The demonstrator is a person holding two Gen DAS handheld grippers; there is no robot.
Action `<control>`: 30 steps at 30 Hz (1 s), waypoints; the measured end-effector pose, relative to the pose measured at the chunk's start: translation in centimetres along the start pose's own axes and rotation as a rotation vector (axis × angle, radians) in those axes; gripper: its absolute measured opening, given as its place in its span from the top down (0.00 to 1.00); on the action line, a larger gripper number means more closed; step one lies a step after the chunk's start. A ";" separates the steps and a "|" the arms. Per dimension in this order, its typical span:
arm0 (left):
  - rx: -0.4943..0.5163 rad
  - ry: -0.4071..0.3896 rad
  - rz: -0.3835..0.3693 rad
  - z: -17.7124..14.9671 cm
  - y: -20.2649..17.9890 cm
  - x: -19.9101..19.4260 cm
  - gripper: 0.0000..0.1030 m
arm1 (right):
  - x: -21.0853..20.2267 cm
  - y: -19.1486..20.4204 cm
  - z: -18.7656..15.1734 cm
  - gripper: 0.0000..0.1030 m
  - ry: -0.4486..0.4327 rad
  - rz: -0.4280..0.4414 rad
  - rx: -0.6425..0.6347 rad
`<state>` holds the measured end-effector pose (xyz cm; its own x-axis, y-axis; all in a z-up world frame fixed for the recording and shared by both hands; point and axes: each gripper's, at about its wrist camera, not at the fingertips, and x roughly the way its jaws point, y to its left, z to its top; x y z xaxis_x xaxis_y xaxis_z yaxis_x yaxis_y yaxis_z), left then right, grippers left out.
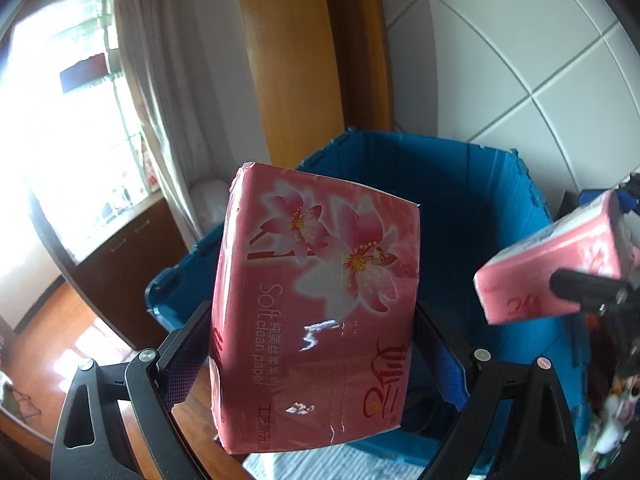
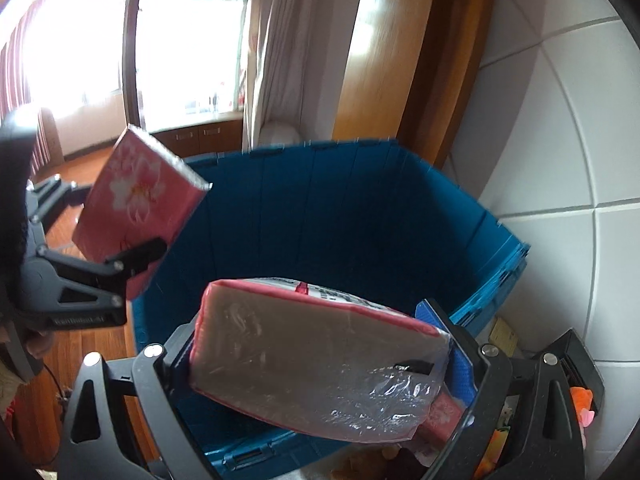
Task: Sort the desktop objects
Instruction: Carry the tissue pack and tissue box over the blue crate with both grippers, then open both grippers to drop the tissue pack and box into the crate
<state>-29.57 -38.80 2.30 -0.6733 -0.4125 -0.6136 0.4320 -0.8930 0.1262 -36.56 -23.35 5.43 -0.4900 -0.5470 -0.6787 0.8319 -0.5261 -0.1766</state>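
Pink tissue packs are mid-carry over the blue crate (image 1: 460,184), so the step in hand looks like dropping them in; next, each needs lowering inside the walls before letting go. The left gripper (image 1: 312,352) is clenched across one pack (image 1: 316,304), its jaws spread to the pack's width. The right gripper (image 2: 320,364) likewise clamps the other pack (image 2: 316,360) above the crate's near rim.

The blue bin (image 1: 472,200) has its bottom hidden behind the pink tissue pack (image 1: 316,312). 2nd pack (image 1: 560,264) looks blurry. Stuff at the right edge (image 1: 612,436) is too blurry to tell.
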 end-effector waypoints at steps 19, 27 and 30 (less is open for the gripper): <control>0.142 0.143 -0.247 0.6 0.3 9.1 0.05 | 7.5 1.1 -1.2 0.06 0.244 -0.132 0.157; 0.147 0.124 -0.295 0.6 0.9 9.0 0.03 | 7.7 1.0 -1.4 0.04 0.261 -0.166 0.182; 0.144 0.076 -0.291 0.8 1.6 8.0 0.01 | 7.5 0.8 -1.3 0.00 0.258 -0.188 0.186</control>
<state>-34.77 -43.68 -1.75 -0.7067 -0.1269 -0.6961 0.1353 -0.9899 0.0430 -39.22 -27.06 -0.78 -0.5283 -0.2597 -0.8084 0.6605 -0.7240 -0.1991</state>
